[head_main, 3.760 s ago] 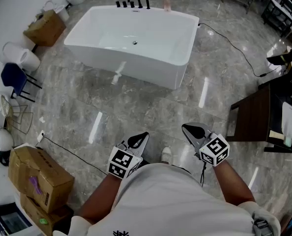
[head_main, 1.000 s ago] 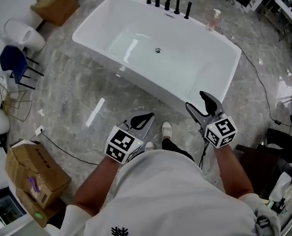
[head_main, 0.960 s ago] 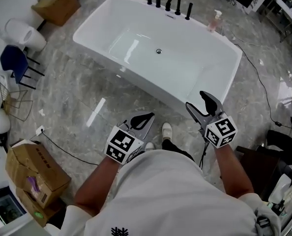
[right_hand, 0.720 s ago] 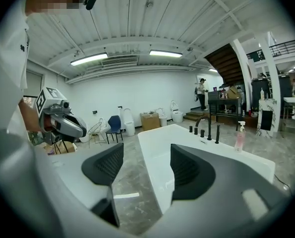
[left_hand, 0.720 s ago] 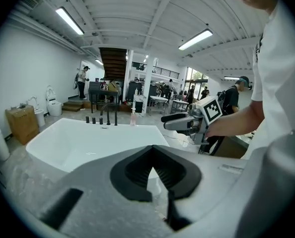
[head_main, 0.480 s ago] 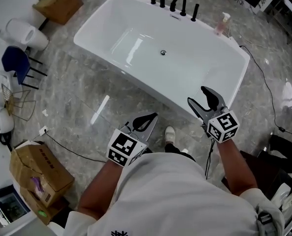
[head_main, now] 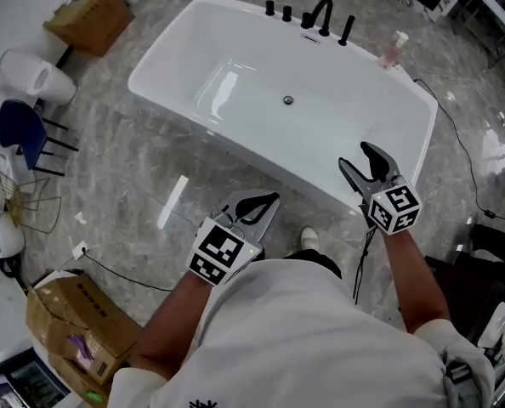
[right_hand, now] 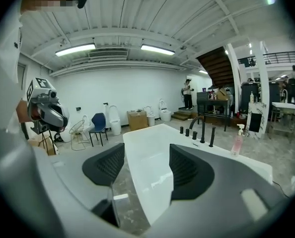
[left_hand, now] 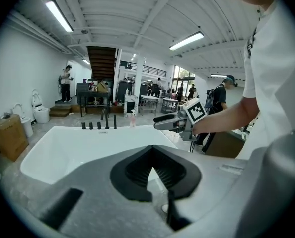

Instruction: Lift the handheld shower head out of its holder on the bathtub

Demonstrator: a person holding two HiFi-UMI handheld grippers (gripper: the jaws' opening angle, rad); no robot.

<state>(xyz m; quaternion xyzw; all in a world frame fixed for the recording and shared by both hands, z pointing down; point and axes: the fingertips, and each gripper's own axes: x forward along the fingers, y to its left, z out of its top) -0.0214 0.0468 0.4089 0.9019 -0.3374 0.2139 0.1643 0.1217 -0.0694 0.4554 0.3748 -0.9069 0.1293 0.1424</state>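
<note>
The grey marble floor [head_main: 108, 168] shines with reflections. One cardboard box [head_main: 89, 15] sits at the upper left. Another lies at the lower left, with a black cable [head_main: 125, 272] running past it. A blue chair [head_main: 19, 126] stands between a white toilet [head_main: 31, 75] and a wire chair [head_main: 19, 195]. A pink pump bottle [head_main: 395, 48] stands at the upper right.

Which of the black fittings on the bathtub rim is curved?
The black arched tap spout, second from right in the head view; the other four are straight upright posts.
</note>
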